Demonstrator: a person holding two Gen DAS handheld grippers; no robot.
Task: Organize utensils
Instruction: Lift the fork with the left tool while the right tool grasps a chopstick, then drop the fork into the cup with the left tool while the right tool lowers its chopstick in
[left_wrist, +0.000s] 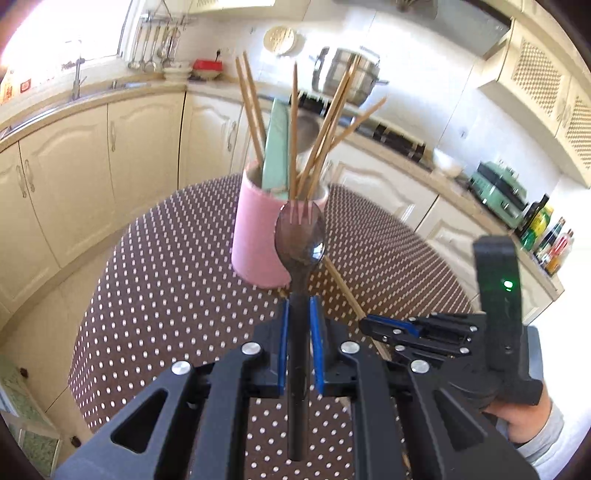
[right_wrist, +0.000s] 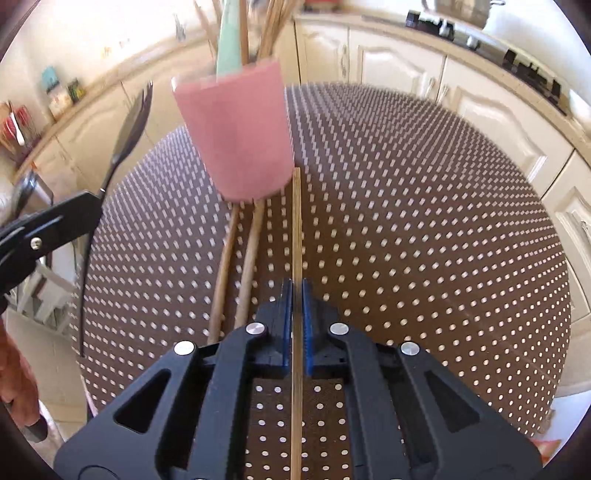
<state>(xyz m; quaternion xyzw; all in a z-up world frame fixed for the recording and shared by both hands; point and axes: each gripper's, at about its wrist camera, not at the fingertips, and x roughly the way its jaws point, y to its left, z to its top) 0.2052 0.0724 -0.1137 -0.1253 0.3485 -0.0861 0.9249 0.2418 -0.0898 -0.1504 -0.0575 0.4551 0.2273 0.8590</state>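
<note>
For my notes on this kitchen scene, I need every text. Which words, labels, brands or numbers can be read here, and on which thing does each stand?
No text can be read.
Bottles on the counter: labels too small and blurred.
Red stickers at the left wall: blurred, unreadable.
Pink cup, black spork, both grippers: no writing visible.

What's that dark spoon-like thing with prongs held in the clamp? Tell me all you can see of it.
It is a dark, glossy spork: a spoon bowl ending in short fork tines, on a long slim black handle, plastic or metal by its sheen. The left gripper is shut on the handle between blue pads, holding it above the dotted tablecloth, tines pointing toward the pink cup. Nothing else visibly touches it.
</note>
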